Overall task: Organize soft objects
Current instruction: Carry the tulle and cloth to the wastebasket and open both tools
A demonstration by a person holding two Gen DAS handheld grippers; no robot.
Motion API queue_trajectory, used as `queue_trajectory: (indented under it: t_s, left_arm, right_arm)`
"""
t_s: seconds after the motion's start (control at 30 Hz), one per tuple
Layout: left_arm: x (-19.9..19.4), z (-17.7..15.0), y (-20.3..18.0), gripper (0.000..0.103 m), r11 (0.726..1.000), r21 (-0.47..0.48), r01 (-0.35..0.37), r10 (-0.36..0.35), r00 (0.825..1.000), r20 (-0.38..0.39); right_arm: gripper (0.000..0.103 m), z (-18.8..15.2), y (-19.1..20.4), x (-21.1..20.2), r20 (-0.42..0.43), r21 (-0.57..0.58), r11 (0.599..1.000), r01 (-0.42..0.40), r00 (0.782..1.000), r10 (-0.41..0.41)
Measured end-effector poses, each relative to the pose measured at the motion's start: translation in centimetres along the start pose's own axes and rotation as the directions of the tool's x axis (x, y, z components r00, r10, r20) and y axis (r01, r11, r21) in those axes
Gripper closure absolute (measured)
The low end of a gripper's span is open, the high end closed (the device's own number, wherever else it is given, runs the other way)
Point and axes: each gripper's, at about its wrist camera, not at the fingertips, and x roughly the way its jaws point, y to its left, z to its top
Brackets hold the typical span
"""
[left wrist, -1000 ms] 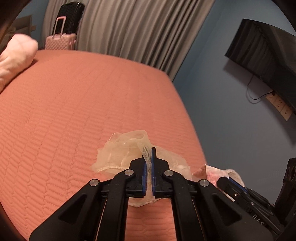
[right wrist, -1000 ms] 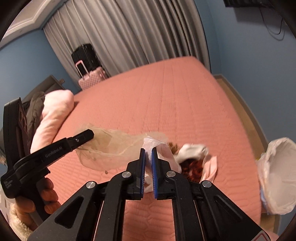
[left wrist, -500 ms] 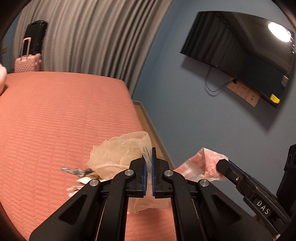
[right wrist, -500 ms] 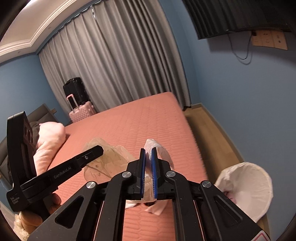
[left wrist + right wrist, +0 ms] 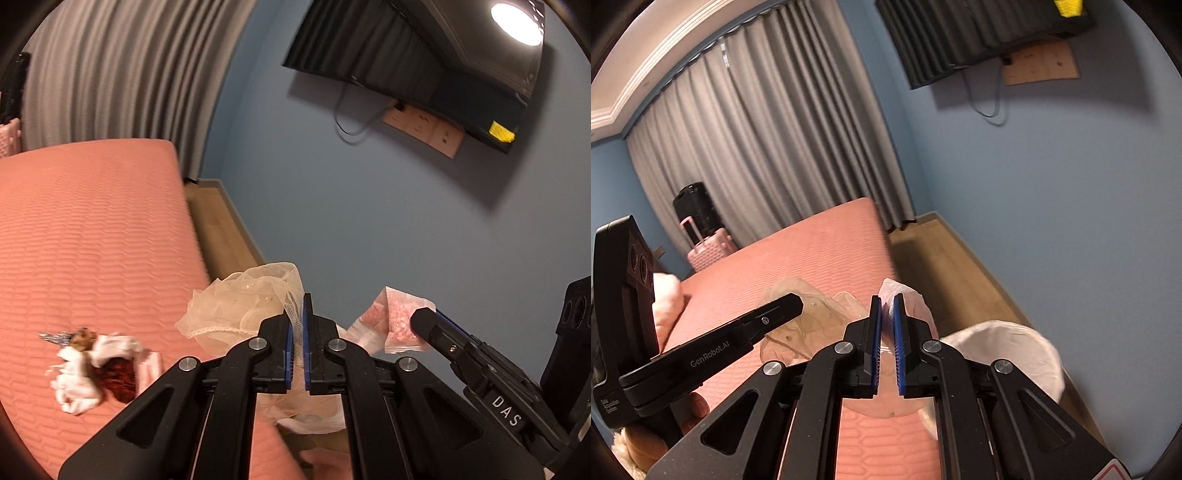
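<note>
Mesh pouch [image 5: 255, 306] pinched in closed left tool [image 5: 295, 332], lifted clear of bed [image 5: 92, 229]. Right tool [image 5: 885, 325] clamps pink-filled clear bag [image 5: 395, 317], aimed at lined bin [image 5: 1004, 347]; probably disposal. Remaining pile [image 5: 96, 365] on bed.

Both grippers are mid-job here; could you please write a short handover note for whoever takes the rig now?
Left gripper: shut on the cream mesh pouch, held in the air.
Right gripper: shut on the small clear bag of pink material, also lifted.
White-lined bin: on the floor beside the salmon quilted bed.
Left: the white-and-red cloth pile on the bed.
</note>
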Motion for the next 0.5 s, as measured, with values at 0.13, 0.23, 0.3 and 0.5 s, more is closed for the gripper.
queue_trajectory:
  t_s: [0.13,0.23,0.3,0.5]
  left_arm:
    - [1.8,-0.4,-2.0,0.099,0.999,0.028,0.023,-0.022,0.999,-0.033]
    - [2.8,-0.6,-3.3,0.099,0.998,0.052,0.031,-0.029,0.999,-0.040]
    - [3.7,-0.5,-4.3,0.097,0.998,0.061,0.030,-0.027,0.998,-0.050]
    - [3.8,-0.6,-4.9,0.035,0.998,0.056,-0.018,0.019,1.000,-0.012]
  right_arm:
    - [0.097,0.1,-2.1,0.2,-0.008,0.022,0.999,0.030,1.000,-0.030]
    - [0.097,0.0,-3.7,0.4,-0.017,0.036,0.998,0.048,0.999,-0.047]
    - [0.097,-0.1,-4.3,0.8,-0.024,0.044,0.997,0.056,0.998,-0.055]
    - [0.088,-0.3,-5.3,1.0,-0.018,0.046,0.996,0.083,0.996,-0.082]
